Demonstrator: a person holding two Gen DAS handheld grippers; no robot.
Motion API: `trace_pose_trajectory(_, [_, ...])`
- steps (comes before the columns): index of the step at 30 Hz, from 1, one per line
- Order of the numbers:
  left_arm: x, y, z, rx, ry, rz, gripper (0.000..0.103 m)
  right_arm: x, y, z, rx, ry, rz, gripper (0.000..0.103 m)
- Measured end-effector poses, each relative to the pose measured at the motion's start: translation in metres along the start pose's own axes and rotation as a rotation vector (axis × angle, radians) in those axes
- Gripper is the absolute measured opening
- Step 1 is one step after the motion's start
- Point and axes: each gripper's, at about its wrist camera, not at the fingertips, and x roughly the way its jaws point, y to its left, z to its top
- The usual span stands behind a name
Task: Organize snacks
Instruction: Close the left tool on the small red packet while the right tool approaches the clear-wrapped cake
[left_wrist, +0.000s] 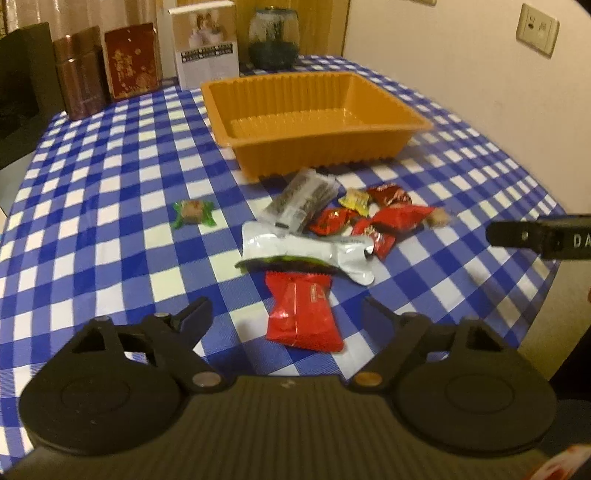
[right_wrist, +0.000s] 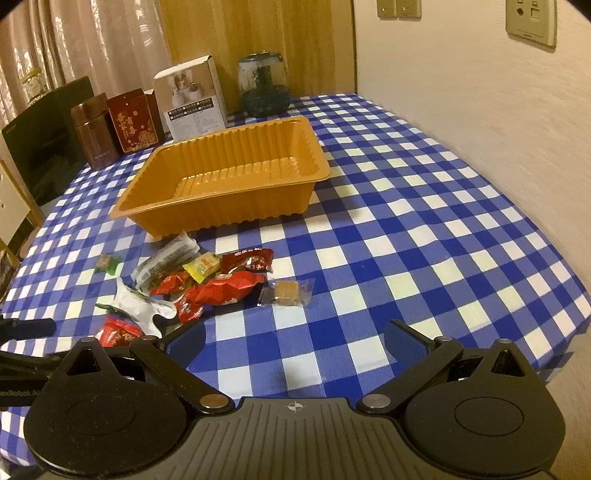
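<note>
An empty orange plastic tray stands on the blue checked tablecloth. In front of it lies a heap of wrapped snacks: red packets, a silver pouch, a dark bar in clear wrap, a yellow candy, a brown candy in clear wrap and a green-wrapped candy apart to the left. My left gripper is open, just short of the nearest red packet. My right gripper is open and empty over bare cloth.
At the table's back stand a brown canister, a red box, a white box and a glass jar. A wall runs along the right. The table edge falls off at right.
</note>
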Motion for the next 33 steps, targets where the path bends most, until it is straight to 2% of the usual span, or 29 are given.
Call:
trace_pose_trajectory(6, [0.015, -0.004, -0.003, 0.036, 0.016, -0.011, 0.070, 0.012, -0.001, 0.001, -0.017, 0.002, -0.002, 0.103])
trace_pose_trajectory(9, [0.018, -0.008, -0.003, 0.056, 0.012, -0.008, 0.067, 0.016, 0.001, 0.002, -0.036, -0.005, -0.003, 0.103])
trace_pose_trajectory(11, [0.020, -0.010, -0.002, 0.067, 0.011, -0.006, 0.060, 0.018, 0.002, 0.003, -0.055, -0.010, -0.011, 0.103])
trace_pose_trajectory(14, [0.023, -0.010, -0.003, 0.066, 0.012, -0.003, 0.058, 0.021, 0.002, 0.003, -0.069, -0.017, -0.021, 0.102])
trace_pose_trajectory(15, [0.024, -0.009, -0.003, 0.063, 0.013, -0.004, 0.056, 0.022, 0.003, 0.004, -0.075, -0.017, -0.024, 0.086])
trace_pose_trajectory(16, [0.025, -0.010, -0.003, 0.061, 0.014, -0.002, 0.055, 0.025, 0.004, 0.004, -0.084, -0.006, -0.038, 0.060])
trace_pose_trajectory(17, [0.025, -0.009, -0.003, 0.060, 0.014, -0.001, 0.055, 0.028, 0.005, 0.004, -0.087, 0.006, -0.065, 0.057])
trace_pose_trajectory(21, [0.027, -0.008, -0.004, 0.055, 0.012, -0.004, 0.055, 0.034, 0.001, 0.005, -0.072, 0.013, -0.054, 0.057])
trace_pose_trajectory(28, [0.029, -0.007, -0.003, 0.042, 0.018, 0.001, 0.042, 0.050, 0.002, 0.011, -0.098, 0.011, -0.047, 0.057])
trace_pose_trajectory(33, [0.030, -0.007, -0.004, 0.043, 0.012, 0.001, 0.039, 0.062, 0.004, 0.014, -0.086, 0.027, -0.024, 0.057])
